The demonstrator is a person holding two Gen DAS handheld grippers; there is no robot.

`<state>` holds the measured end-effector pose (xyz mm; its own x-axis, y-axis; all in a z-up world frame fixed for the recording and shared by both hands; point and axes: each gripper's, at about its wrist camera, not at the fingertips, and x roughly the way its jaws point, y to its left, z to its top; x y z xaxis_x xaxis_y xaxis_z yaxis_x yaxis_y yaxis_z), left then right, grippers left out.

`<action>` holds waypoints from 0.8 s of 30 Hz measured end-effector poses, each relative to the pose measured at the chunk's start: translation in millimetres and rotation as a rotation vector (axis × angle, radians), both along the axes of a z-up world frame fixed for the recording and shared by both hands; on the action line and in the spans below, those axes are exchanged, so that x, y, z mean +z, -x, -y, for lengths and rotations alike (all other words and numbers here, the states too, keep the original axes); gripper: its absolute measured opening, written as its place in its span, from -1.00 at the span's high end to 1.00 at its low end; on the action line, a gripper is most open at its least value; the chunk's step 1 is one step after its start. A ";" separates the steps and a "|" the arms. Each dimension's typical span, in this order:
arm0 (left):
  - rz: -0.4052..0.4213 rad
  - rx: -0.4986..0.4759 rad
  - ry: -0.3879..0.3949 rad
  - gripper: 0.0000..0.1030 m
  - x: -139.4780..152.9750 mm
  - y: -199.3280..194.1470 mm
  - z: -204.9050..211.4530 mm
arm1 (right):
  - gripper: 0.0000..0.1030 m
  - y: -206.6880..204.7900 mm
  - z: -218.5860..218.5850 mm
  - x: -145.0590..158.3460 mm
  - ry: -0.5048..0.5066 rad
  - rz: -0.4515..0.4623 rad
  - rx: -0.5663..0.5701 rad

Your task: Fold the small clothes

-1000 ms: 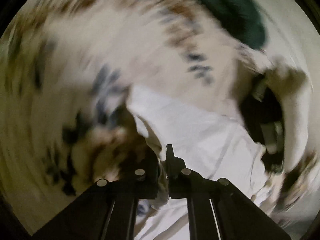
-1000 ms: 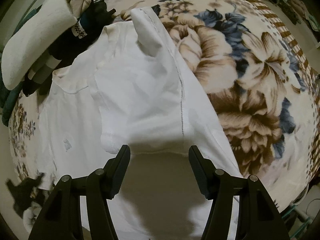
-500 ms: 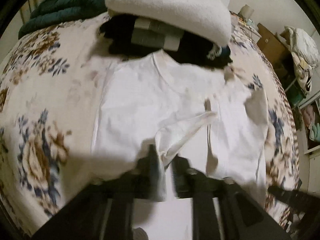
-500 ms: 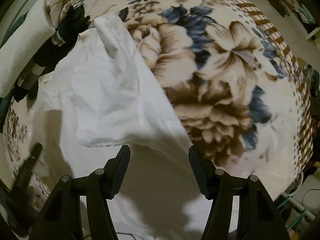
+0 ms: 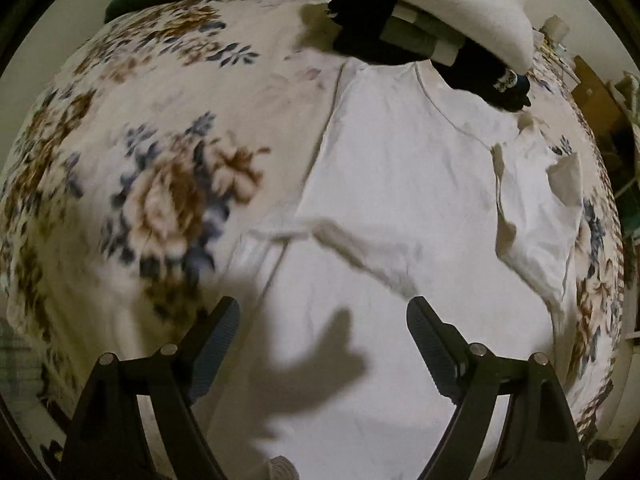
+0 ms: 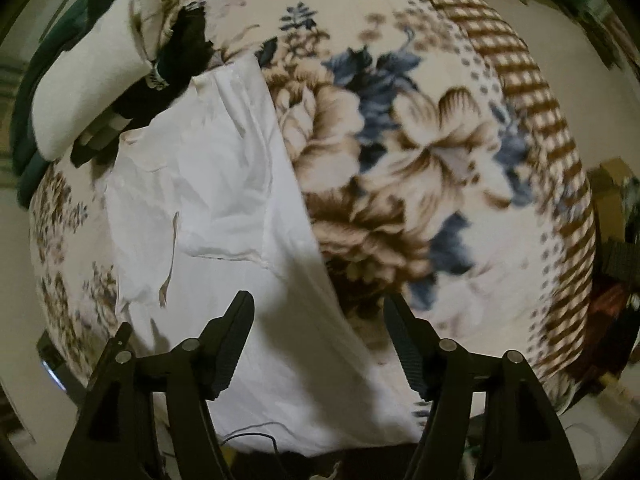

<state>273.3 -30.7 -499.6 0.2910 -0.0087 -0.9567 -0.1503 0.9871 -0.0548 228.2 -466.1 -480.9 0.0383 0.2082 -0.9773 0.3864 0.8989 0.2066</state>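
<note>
Both claws spread and empty above a half-folded white cotton T-shirt on the bed.

Left wrist view: the left claw (image 5: pixel 322 344) is opening, with nothing between its fingers. The white cotton T-shirt (image 5: pixel 400 184) lies on the cream floral fleece blanket (image 5: pixel 160 168), collar at the far end against a pile of dark and white folded clothes (image 5: pixel 432 28). Its turned-in sleeves sit loose and puckered; a careless next pinch could drag them open. Right wrist view: the right claw (image 6: pixel 318 344) is also widening, empty, over the shirt's right edge; grabbing there risks catching the blanket too. No readable writing.
</note>
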 end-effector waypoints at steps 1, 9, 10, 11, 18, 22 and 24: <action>-0.003 0.008 -0.016 -0.65 0.6 10.2 7.0 | -0.35 -2.1 8.0 3.6 -0.006 -0.002 0.020; -0.151 0.044 -0.010 -0.65 -8.4 118.0 124.1 | -0.35 -31.1 74.2 -8.6 -0.082 -0.031 0.251; -0.175 0.039 0.002 -0.65 -11.9 130.9 141.6 | -0.35 -35.4 82.1 -11.4 -0.086 -0.037 0.287; -0.200 0.032 0.015 -0.65 -16.2 143.0 159.7 | -0.35 -39.5 90.0 -13.7 -0.087 -0.040 0.321; -0.310 -0.057 0.054 -0.65 -72.6 201.7 279.8 | -0.35 -68.2 128.7 -36.0 -0.125 -0.045 0.380; -0.311 -0.013 -0.006 -0.08 -103.4 204.4 298.3 | -0.35 -91.8 128.3 -49.1 -0.172 -0.028 0.387; -0.247 0.031 -0.042 0.59 -95.0 205.6 293.2 | -0.35 -108.0 120.8 -55.6 -0.204 -0.010 0.381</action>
<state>67.7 -323.9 -594.6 0.0483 0.0380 -0.9981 -0.1844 0.9824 0.0285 336.2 -586.9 -536.4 -0.0881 0.3944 -0.9147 0.0380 0.9189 0.3925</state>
